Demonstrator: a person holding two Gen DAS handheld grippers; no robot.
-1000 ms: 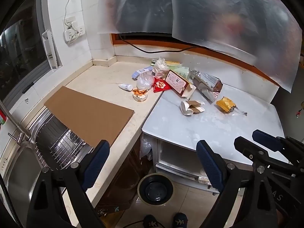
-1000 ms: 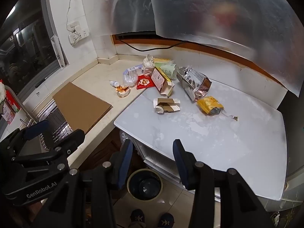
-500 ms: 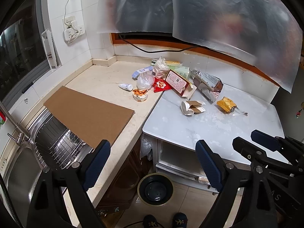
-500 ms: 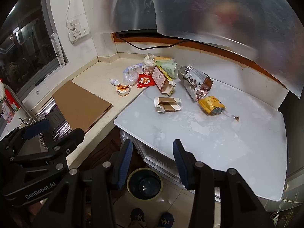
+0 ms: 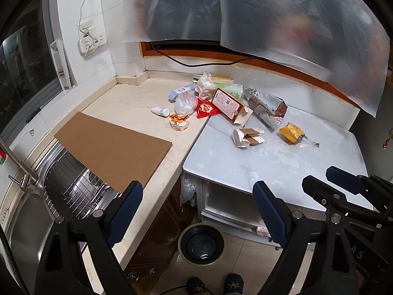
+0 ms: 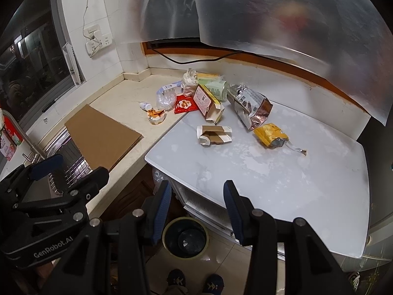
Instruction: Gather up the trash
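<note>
Trash lies in a heap at the back of the counter and white table: a red box (image 5: 228, 104), a foil bag (image 5: 266, 109), a yellow wrapper (image 5: 292, 132), a flattened carton (image 5: 246, 137), a small cup (image 5: 179, 122) and a little white bottle (image 5: 160, 111). A dark bin (image 5: 201, 243) stands on the floor below the table's front edge. My left gripper (image 5: 196, 209) hangs open and empty well in front of the heap. My right gripper (image 6: 196, 206) is also open with nothing between its fingers, above the bin (image 6: 185, 238). The same carton (image 6: 215, 135) and yellow wrapper (image 6: 270, 136) show in the right wrist view.
A brown cardboard sheet (image 5: 113, 147) covers part of the beige counter and overhangs a steel sink (image 5: 36, 209) with a wire rack. The white table (image 5: 270, 167) juts out beside the counter. A person's shoes (image 5: 213, 285) stand on the tiled floor near the bin.
</note>
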